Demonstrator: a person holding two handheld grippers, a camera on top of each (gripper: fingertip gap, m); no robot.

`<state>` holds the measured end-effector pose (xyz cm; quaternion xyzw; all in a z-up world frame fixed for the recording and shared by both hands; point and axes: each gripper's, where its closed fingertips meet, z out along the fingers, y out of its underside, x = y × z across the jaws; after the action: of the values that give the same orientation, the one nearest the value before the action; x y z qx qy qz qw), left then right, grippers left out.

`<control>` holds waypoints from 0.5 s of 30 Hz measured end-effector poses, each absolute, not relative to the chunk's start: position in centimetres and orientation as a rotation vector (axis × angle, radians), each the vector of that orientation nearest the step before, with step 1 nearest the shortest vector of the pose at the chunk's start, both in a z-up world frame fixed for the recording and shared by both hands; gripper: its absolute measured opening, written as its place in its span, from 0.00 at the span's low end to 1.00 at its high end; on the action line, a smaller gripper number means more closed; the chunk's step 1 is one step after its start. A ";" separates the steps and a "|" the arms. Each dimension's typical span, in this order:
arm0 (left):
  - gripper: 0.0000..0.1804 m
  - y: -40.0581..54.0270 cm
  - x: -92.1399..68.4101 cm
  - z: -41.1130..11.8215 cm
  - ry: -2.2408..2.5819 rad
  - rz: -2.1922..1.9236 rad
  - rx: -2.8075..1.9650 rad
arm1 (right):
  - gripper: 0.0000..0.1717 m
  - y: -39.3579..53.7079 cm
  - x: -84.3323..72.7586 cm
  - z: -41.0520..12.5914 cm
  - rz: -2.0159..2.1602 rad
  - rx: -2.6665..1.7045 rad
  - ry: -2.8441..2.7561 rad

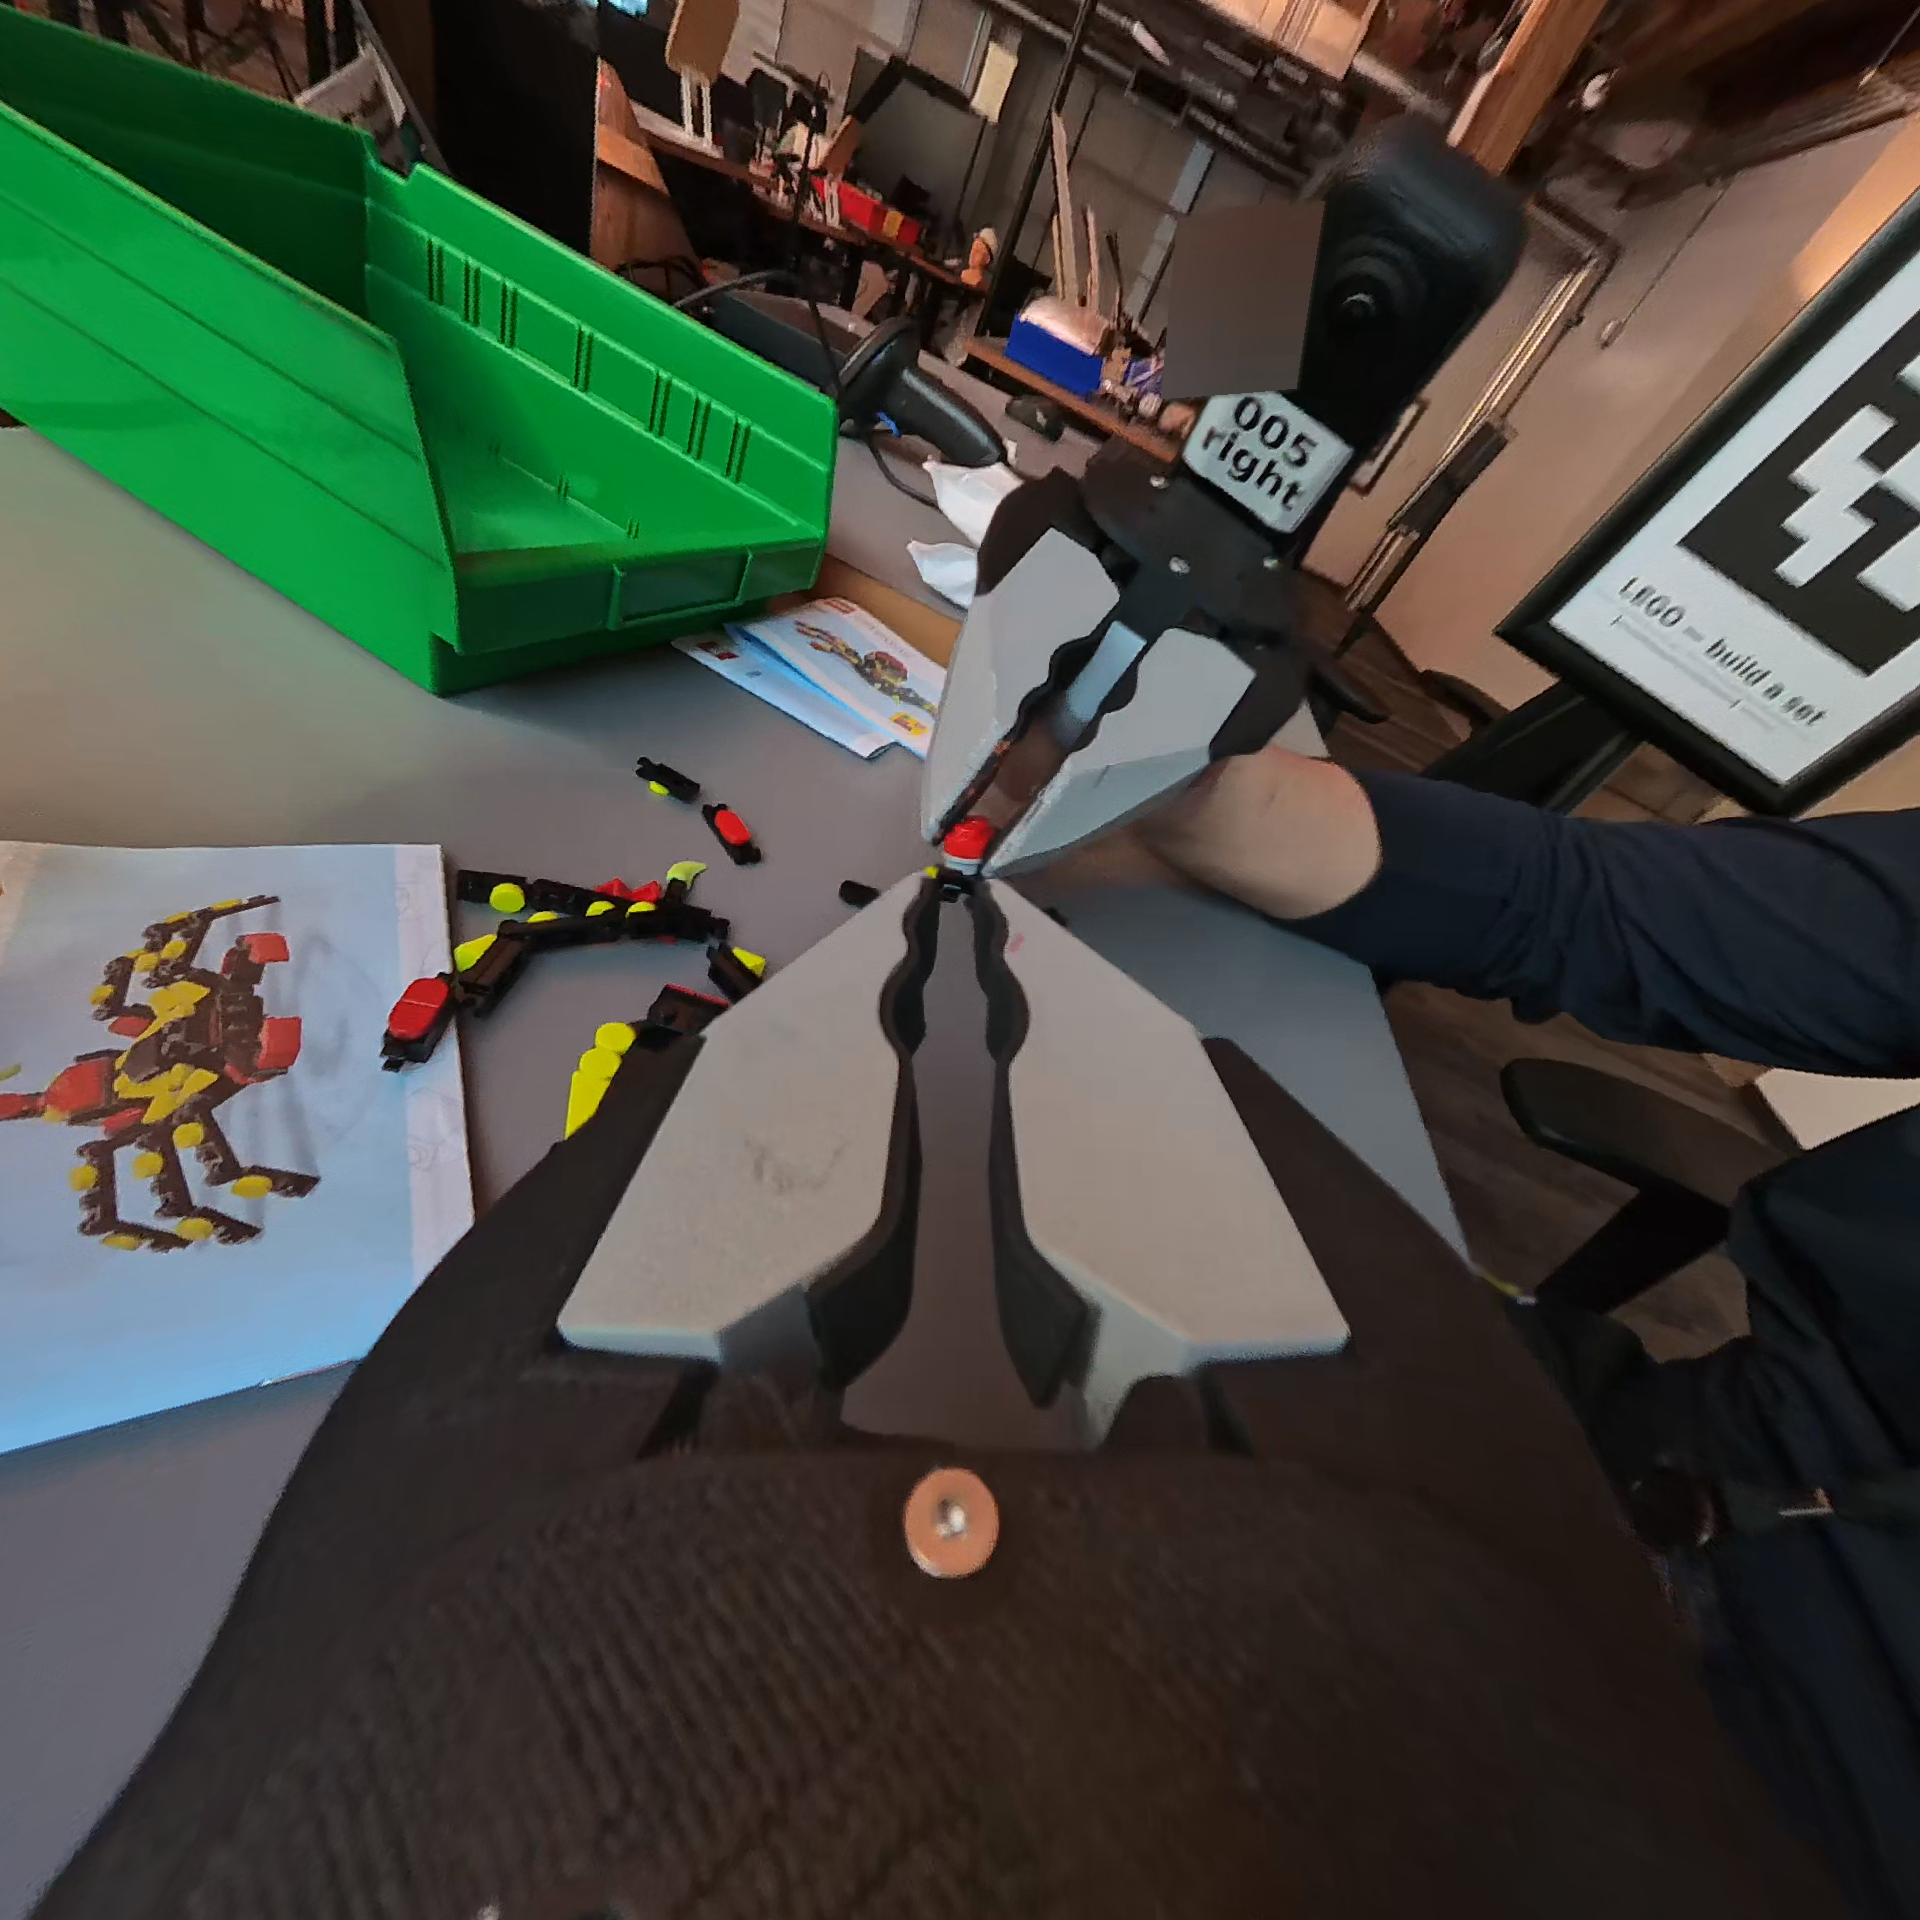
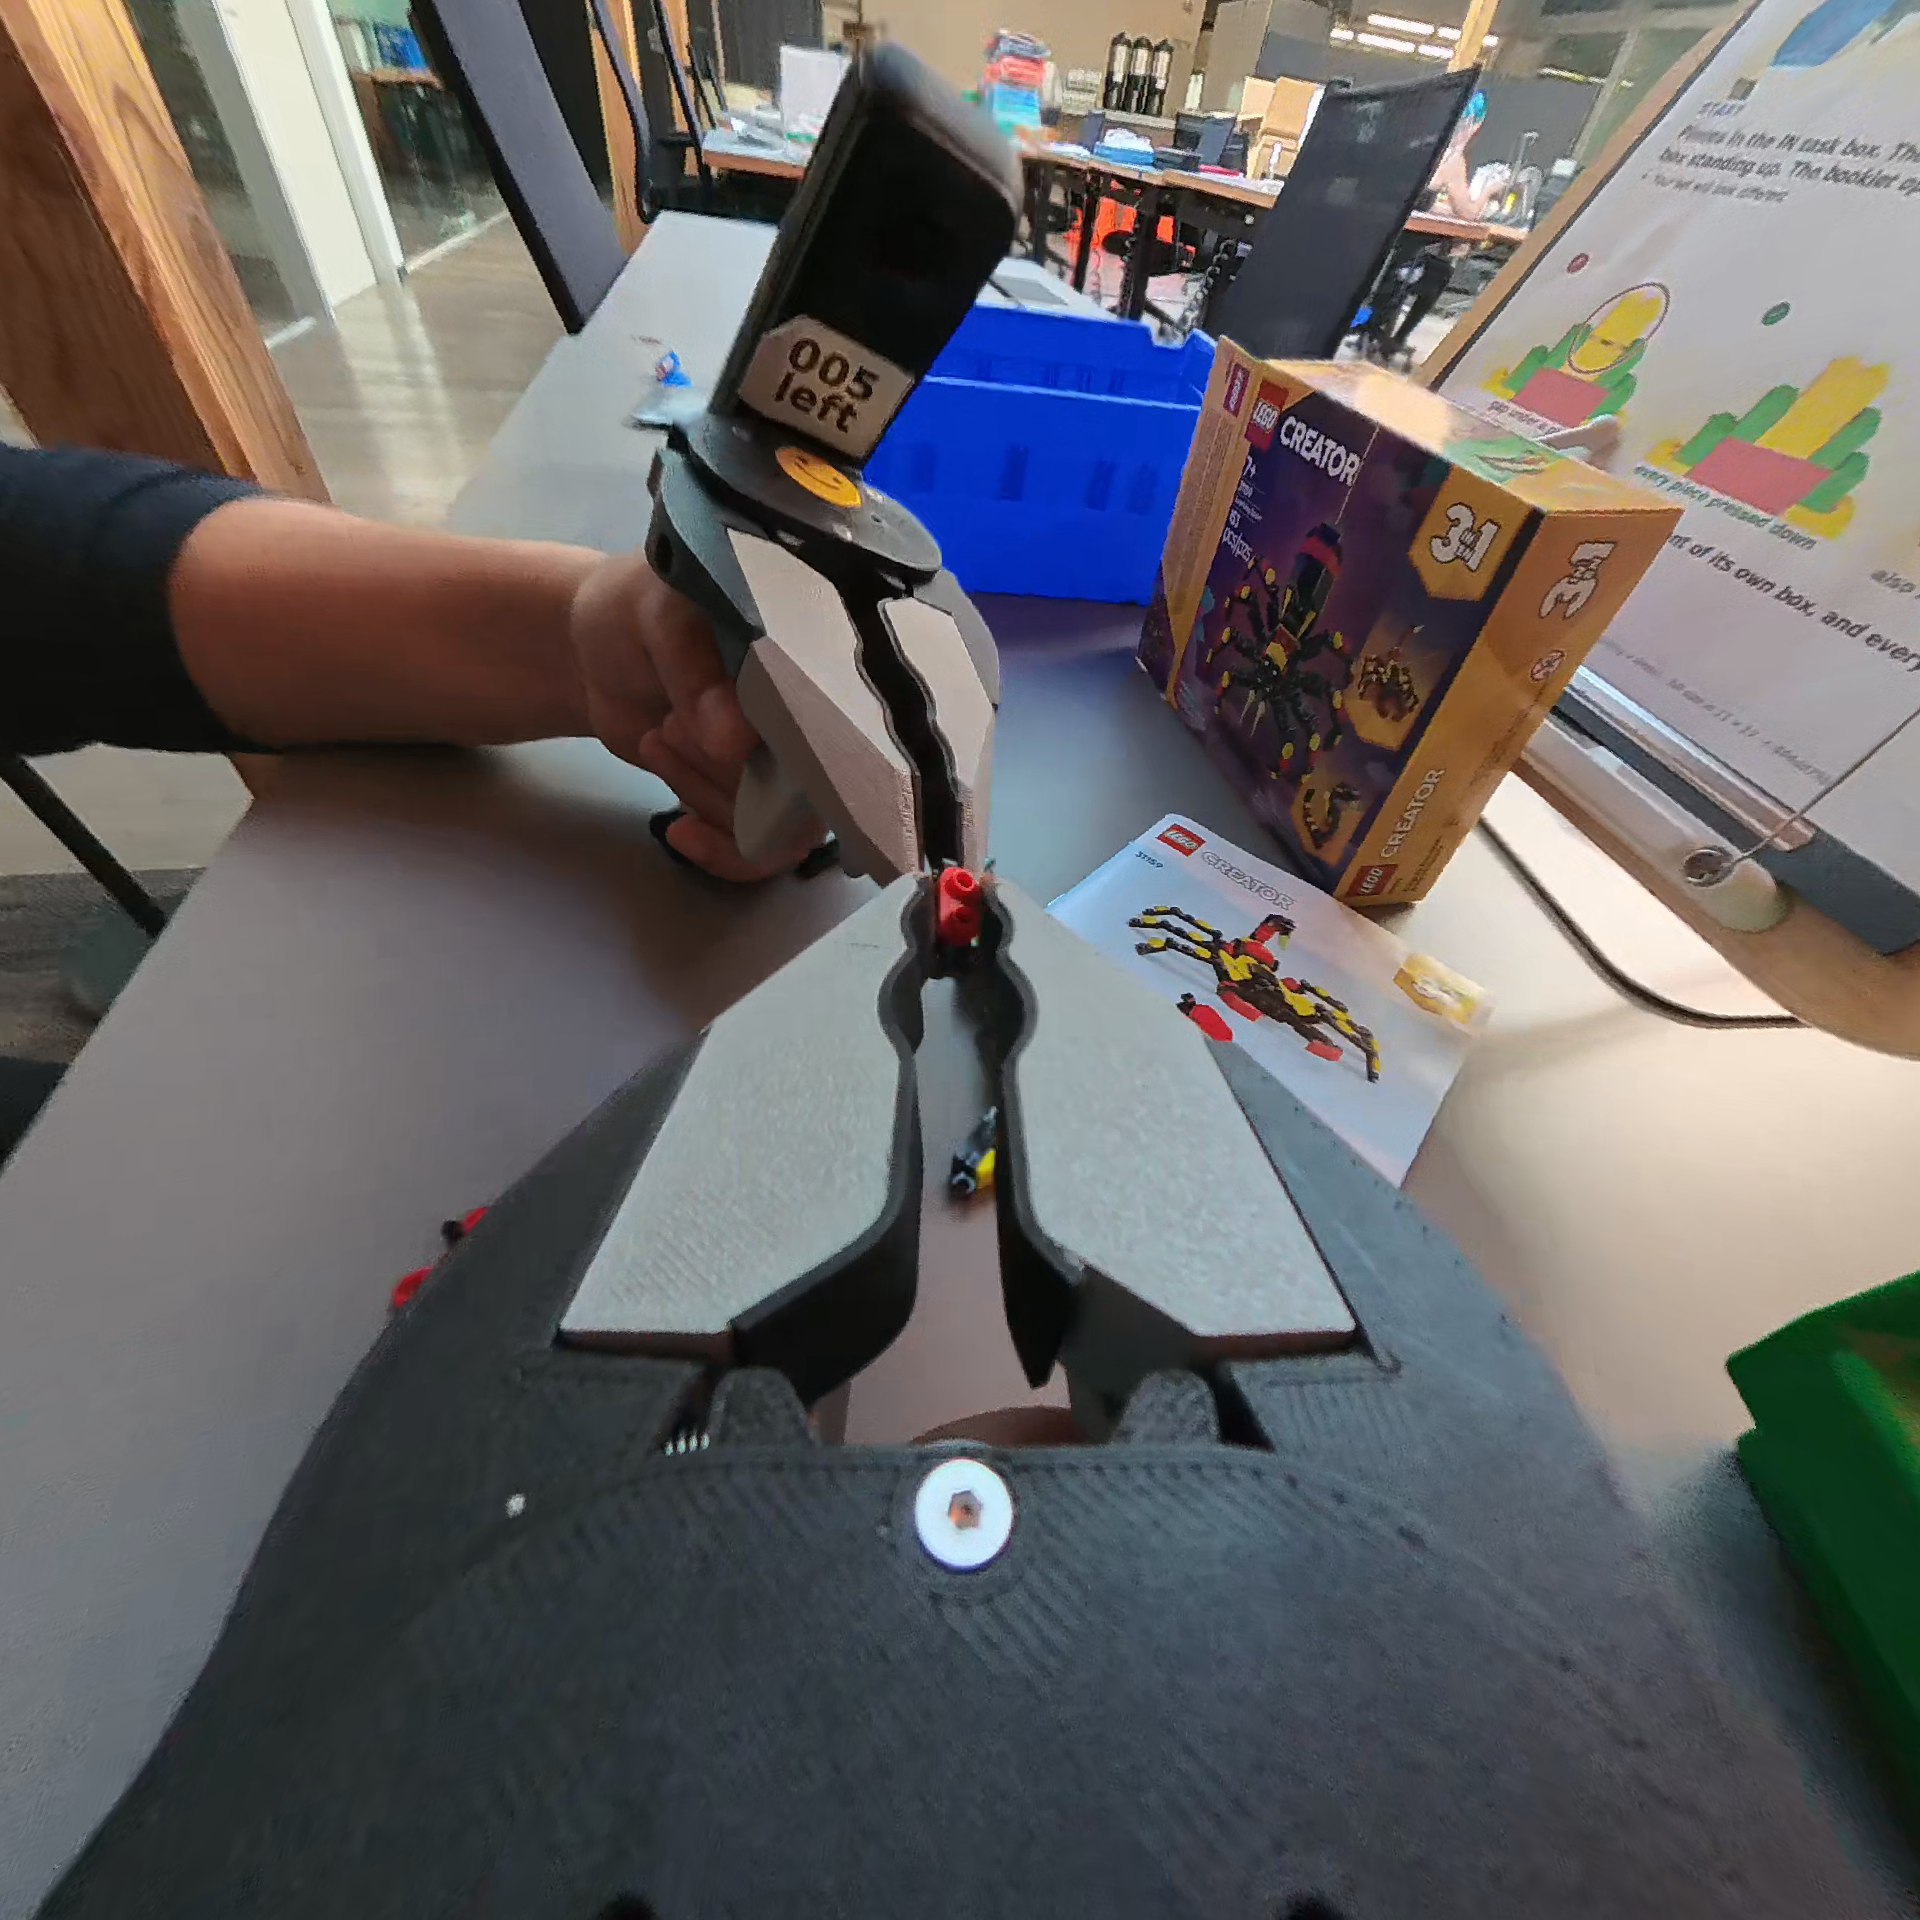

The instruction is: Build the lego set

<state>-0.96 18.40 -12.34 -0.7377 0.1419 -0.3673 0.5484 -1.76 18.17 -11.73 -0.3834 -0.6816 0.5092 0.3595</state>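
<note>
The grey worktop (image 1: 260,727) carries a green bin (image 1: 416,416) far off to the left claw's left, a picture booklet (image 1: 208,1122) and loose black, yellow and red bricks (image 1: 582,925) nearer on that side, probably spread within reach for picking. To the right of the right claw stand a toy box (image 2: 1392,623) and a second booklet (image 2: 1288,997). The two claws meet tip to tip above the worktop: the right claw (image 2: 951,914) is narrowed onto a small red brick (image 2: 956,904), its pads pressing both sides, while the left claw (image 1: 948,883) is nearly closed on a small black and yellow piece (image 1: 945,885) just beneath that brick.
</note>
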 end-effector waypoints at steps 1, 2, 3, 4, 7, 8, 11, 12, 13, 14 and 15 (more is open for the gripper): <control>0.02 18.3 -0.9 -11.9 0.321 -0.903 -1.719 | 0.02 18.1 -1.7 -11.3 1.358 -0.998 -1.741; 0.02 18.2 -0.8 -11.4 0.306 -0.936 -1.692 | 0.03 18.0 -1.6 -10.9 1.410 -1.009 -1.723; 0.02 18.2 -0.7 -11.1 0.299 -0.949 -1.677 | 0.03 18.1 -1.6 -10.7 1.454 -1.031 -1.709; 0.02 18.3 -0.8 -11.1 0.298 -0.935 -1.670 | 0.03 18.2 -1.6 -10.6 1.486 -1.055 -1.699; 0.04 18.5 -0.8 -11.5 0.319 -0.869 -1.683 | 0.02 18.4 -1.8 -11.1 1.531 -1.111 -1.696; 0.05 18.5 -0.6 -11.6 0.331 -0.869 -1.689 | 0.02 18.1 -1.8 -11.2 1.553 -1.119 -1.705; 0.05 18.6 -0.2 -11.8 0.355 -0.840 -1.697 | 0.02 17.8 -1.9 -11.1 1.580 -1.128 -1.702; 0.04 18.6 -0.3 -11.7 0.359 -0.830 -1.693 | 0.02 17.9 -1.9 -11.0 1.583 -1.135 -1.692; 0.04 18.8 -0.5 -11.7 0.346 -0.806 -1.702 | 0.02 18.1 -2.2 -11.0 1.567 -1.151 -1.667; 0.04 19.1 -0.8 -11.7 0.321 -0.778 -1.709 | 0.03 18.3 -2.5 -10.8 1.540 -1.160 -1.631; 0.04 19.3 -1.1 -11.5 0.288 -0.757 -1.702 | 0.03 18.6 -2.7 -10.6 1.514 -1.166 -1.587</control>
<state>-1.14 19.34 -11.45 -0.7305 0.1236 -0.3248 0.5878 -2.71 18.61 -10.56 -0.4443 -0.6047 0.5769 0.3225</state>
